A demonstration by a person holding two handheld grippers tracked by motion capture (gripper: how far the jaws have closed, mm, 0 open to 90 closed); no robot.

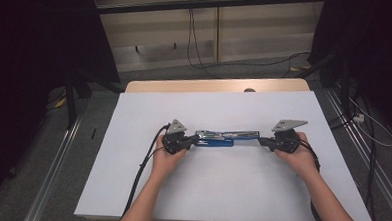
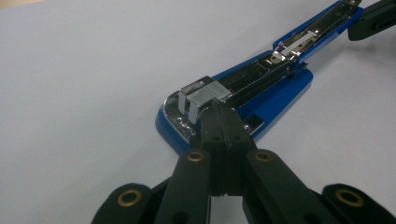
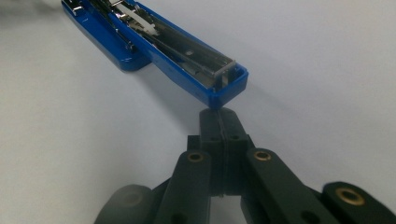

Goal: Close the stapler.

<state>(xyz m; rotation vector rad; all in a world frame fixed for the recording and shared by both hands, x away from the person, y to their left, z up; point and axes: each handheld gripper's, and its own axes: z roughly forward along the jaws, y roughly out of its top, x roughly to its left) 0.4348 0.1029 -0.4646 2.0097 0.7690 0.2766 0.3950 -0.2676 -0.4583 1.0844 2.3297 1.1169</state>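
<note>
While the blue stapler (image 1: 226,137) lies swung fully open in the middle of the white table (image 1: 130,187), the work in hand looks like loading or seating staples.

Stapler: flat on the table between the two grippers, base end toward the left gripper, opened top arm stretched toward the right one.

Staples: a silver strip of staples (image 2: 211,94) sits at the front of the metal channel, just ahead of the left tool's tips.

Left gripper (image 2: 220,114): jaws pressed together, tips resting against the strip of staples; whether anything thin is pinched between them I cannot tell.

Right gripper (image 3: 218,117): jaws together on nothing, tips just at the blue end of the open arm, touching or nearly so.

Doing it well: probably keep the right tool braced against the arm's end so the stapler cannot slide, and push the strip with the left tips straight along the channel, low and gently, so it stays level and does not ride up over the rail.

Risk: a sideways nudge could twist the stapler on the smooth table.
</note>
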